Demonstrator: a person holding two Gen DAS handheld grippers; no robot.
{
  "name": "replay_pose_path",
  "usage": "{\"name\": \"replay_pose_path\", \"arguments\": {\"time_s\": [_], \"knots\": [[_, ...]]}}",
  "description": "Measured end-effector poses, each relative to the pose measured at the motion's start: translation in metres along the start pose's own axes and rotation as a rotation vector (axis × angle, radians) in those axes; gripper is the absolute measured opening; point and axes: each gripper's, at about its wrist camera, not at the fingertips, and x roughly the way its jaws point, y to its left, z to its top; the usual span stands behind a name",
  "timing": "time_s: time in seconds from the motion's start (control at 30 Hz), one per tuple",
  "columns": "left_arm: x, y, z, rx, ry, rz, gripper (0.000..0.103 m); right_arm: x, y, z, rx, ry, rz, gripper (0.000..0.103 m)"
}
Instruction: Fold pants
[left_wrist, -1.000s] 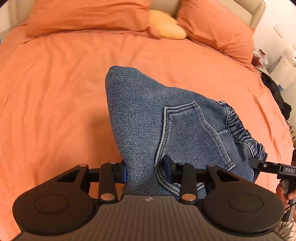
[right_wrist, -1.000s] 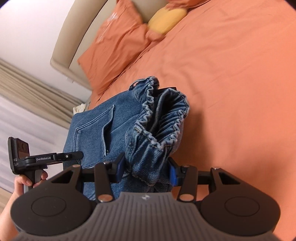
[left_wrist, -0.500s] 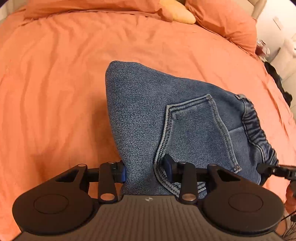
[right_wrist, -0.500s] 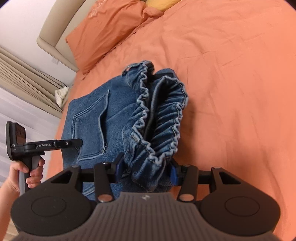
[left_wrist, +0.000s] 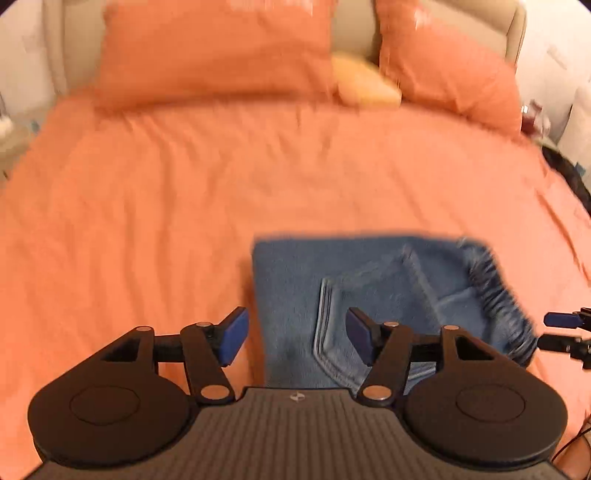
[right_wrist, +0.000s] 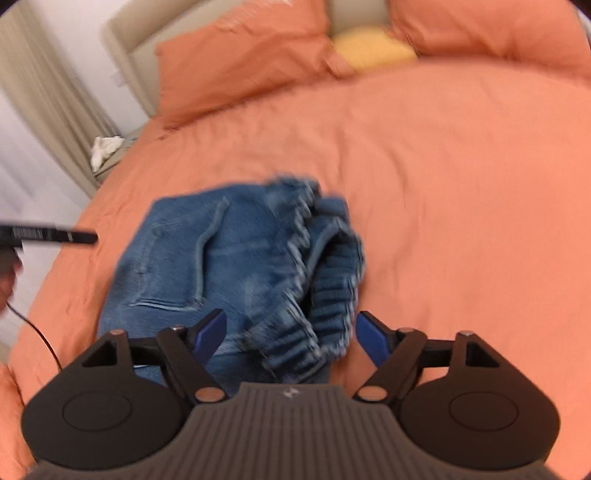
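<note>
The blue denim pants (left_wrist: 384, 291) lie folded into a compact bundle on the orange bed (left_wrist: 147, 221), back pocket up, elastic waistband (right_wrist: 325, 280) bunched on the right side. My left gripper (left_wrist: 297, 338) hovers over the bundle's left edge, its jaws opening, blue pads (left_wrist: 232, 336) clear of the cloth. My right gripper (right_wrist: 291, 338) hangs above the waistband end, its jaws opening too, pads not pressing the denim. In the left wrist view the right gripper's tip (left_wrist: 565, 325) shows at the right edge; in the right wrist view the left gripper (right_wrist: 48, 236) shows at the left edge.
Two orange pillows (left_wrist: 214, 48) and a yellow cushion (left_wrist: 365, 81) lie against the beige headboard (right_wrist: 147, 40). Curtains (right_wrist: 44, 110) and a white cloth (right_wrist: 105, 147) are beside the bed on the left. Dark items (left_wrist: 569, 173) sit off the bed's right side.
Both grippers have let go of the pants and opened wide. They have pulled up and back, and the bundle now lies flat on the bed. The right gripper has rolled level.
</note>
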Motion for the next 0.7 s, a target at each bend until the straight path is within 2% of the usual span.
{"name": "replay_pose_path", "arguments": {"time_s": [0.23, 0.43, 0.6, 0.7], "knots": [[-0.128, -0.034, 0.015, 0.126, -0.189, 0.157, 0.076, -0.081, 0.045, 0.006, -0.264, -0.171, -0.017, 0.088], [-0.218, -0.076, 0.007, 0.169, -0.272, 0.292, 0.083, -0.144, 0.078, -0.013, -0.375, -0.29, -0.012, 0.095], [-0.251, -0.12, -0.039, 0.163, -0.338, 0.359, 0.088, -0.184, 0.097, -0.04, -0.398, -0.351, -0.014, 0.098], [-0.251, -0.143, -0.069, 0.137, -0.356, 0.365, 0.088, -0.201, 0.104, -0.059, -0.396, -0.368, -0.021, 0.098]]}}
